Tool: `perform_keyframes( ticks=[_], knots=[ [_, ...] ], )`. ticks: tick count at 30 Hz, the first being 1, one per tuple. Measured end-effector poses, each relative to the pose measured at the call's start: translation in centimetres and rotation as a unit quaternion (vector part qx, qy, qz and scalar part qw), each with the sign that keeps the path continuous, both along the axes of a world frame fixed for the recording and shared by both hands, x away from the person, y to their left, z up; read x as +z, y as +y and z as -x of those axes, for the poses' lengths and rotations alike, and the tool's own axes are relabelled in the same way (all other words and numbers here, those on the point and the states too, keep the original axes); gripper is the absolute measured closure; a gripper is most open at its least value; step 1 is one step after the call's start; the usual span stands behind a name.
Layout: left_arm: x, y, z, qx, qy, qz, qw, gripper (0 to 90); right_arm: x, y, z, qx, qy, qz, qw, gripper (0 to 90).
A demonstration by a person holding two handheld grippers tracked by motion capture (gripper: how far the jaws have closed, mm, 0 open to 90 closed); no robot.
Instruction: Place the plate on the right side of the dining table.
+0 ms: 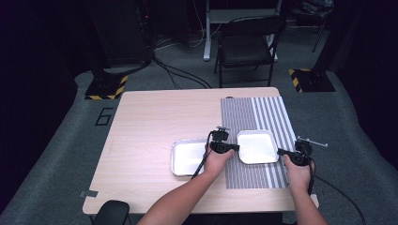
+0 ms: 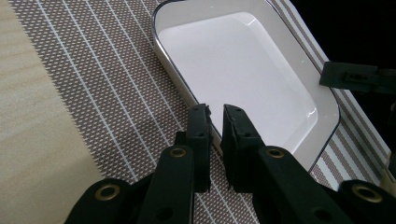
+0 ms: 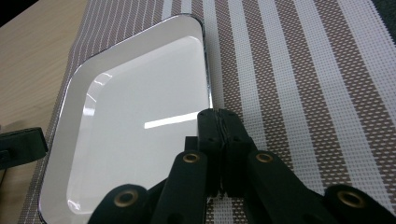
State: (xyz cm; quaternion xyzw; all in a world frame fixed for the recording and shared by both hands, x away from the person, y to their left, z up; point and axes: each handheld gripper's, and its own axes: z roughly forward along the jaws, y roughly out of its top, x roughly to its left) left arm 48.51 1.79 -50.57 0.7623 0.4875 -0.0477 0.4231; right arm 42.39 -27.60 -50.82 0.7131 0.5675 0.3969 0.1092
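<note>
**Two grippers are handling a white tray on a striped mat**

On the left of the wooden table (image 1: 145, 122), a second white tray (image 1: 187, 157) is lying on bare wood, untouched. Just right of it, the left gripper (image 2: 215, 110) is meeting the left edge of the white tray (image 1: 256, 146) that sits on the striped placemat (image 1: 263, 112). Its jaws are nearly closed, with a narrow gap straddling the tray's rim (image 2: 187, 95); whether they are truly pinching it cannot be told. Further right, the right gripper (image 3: 218, 113) is clenched at the tray's right edge, with jaws pressed together, seemingly on the thin rim (image 3: 208, 84).

To do this well, the person should probably be gripping both rims firmly and moving both hands together, keeping the tray level.
</note>
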Motion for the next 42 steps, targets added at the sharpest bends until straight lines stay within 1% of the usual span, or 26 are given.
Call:
perform_keyframes(
  ticks=[2,4,6,8,11,15,17,19,20,21,22,23,24,25,26,28,30,31,32,33,35,36,37,40,42],
  knots=[
    [0.0,0.0,0.0,0.000,0.000,-0.001,1.0000,80.2,0.0,-0.1,0.1,-0.001,0.002,-0.007,1.0000,88.9],
    [-0.1,0.0,0.0,0.001,0.000,0.000,1.0000,78.9,0.0,0.0,0.2,-0.003,0.003,-0.006,1.0000,88.8],
    [-0.1,0.0,0.0,-0.001,0.001,-0.001,1.0000,77.7,0.0,-0.1,0.3,-0.002,-0.001,-0.002,1.0000,88.8],
    [-0.1,0.0,0.0,-0.001,0.001,0.000,1.0000,76.8,-0.1,-0.1,0.3,-0.003,-0.004,-0.005,1.0000,88.7],
    [-0.1,-0.1,0.0,-0.001,0.002,0.001,1.0000,76.1,-0.1,-0.1,0.4,-0.003,-0.003,-0.008,1.0000,88.6],
    [0.0,0.0,0.0,0.000,0.002,0.002,1.0000,74.3,-0.2,-0.1,0.6,-0.001,-0.001,-0.006,1.0000,88.3],
    [0.1,0.1,-0.1,0.001,-0.001,0.004,1.0000,73.5,-0.2,-0.1,0.6,0.000,-0.002,-0.005,1.0000,87.7],
    [0.2,0.2,0.0,0.000,-0.004,0.004,1.0000,71.6,-0.1,-0.1,0.8,-0.005,-0.003,-0.012,0.9999,82.1],
    [0.3,0.2,0.0,0.003,-0.006,0.004,1.0000,70.3,-0.1,-0.1,0.8,-0.002,-0.011,-0.011,0.9999,79.1],
    [0.4,0.4,0.0,0.000,-0.006,0.000,1.0000,68.7,0.0,-0.1,0.9,-0.002,-0.020,-0.011,0.9997,77.4],
    [0.5,0.5,0.1,0.003,-0.009,0.000,1.0000,67.3,0.1,-0.1,1.0,-0.003,-0.025,-0.006,0.9997,75.4],
    [0.5,0.6,0.2,0.005,-0.010,0.002,0.9999,65.9,0.3,0.0,1.0,-0.003,-0.033,0.010,0.9994,73.6],
    [0.7,0.9,0.2,0.003,-0.011,0.002,0.9999,65.4,0.5,0.2,1.1,-0.004,-0.035,0.016,0.9992,72.8],
    [0.8,1.1,0.3,0.002,-0.014,0.002,0.9999,64.7,0.8,0.3,1.2,0.002,-0.041,0.018,0.9990,71.2],
    [1.0,1.3,0.3,0.002,-0.017,0.002,0.9999,64.3,1.0,0.5,1.2,0.007,-0.041,0.021,0.9989,70.7],
    [1.3,2.0,0.4,0.004,-0.023,0.002,0.9997,62.8,1.3,1.0,1.3,0.019,-0.048,0.026,0.9983,69.9],
    [1.5,2.8,0.3,0.005,-0.030,0.000,0.9995,62.0,1.8,1.5,1.3,0.031,-0.053,0.021,0.9979,67.9],
    [1.6,3.1,0.3,0.009,-0.031,0.002,0.9995,61.6,1.9,1.6,1.3,0.039,-0.056,0.023,0.9974,67.5],
    [1.8,3.9,0.3,0.013,-0.033,0.004,0.9994,61.1,2.1,1.8,1.3,0.042,-0.056,0.019,0.9974,67.1],
    [1.8,4.2,0.3,0.017,-0.034,0.007,0.9993,60.3,2.3,2.1,1.5,0.050,-0.062,0.020,0.9966,66.8],
    [2.0,5.1,0.3,0.023,-0.036,0.010,0.9990,59.4,2.5,2.4,1.6,0.061,-0.063,0.013,0.9961,65.5],
    [2.0,5.6,0.3,0.025,-0.039,0.009,0.9989,59.1,2.6,2.6,1.7,0.064,-0.065,0.015,0.9957,64.7],
    [2.1,6.2,0.3,0.026,-0.041,0.005,0.9988,58.5,2.7,2.8,1.8,0.068,-0.064,0.013,0.9956,63.5],
    [2.3,7.2,0.3,0.036,-0.042,0.008,0.9984,57.7,2.9,3.2,2.0,0.079,-0.065,0.015,0.9946,61.8],
    [2.4,8.0,0.4,0.041,-0.045,0.009,0.9981,57.5,2.9,3.5,2.2,0.089,-0.062,0.010,0.9940,61.9]
  ],
)
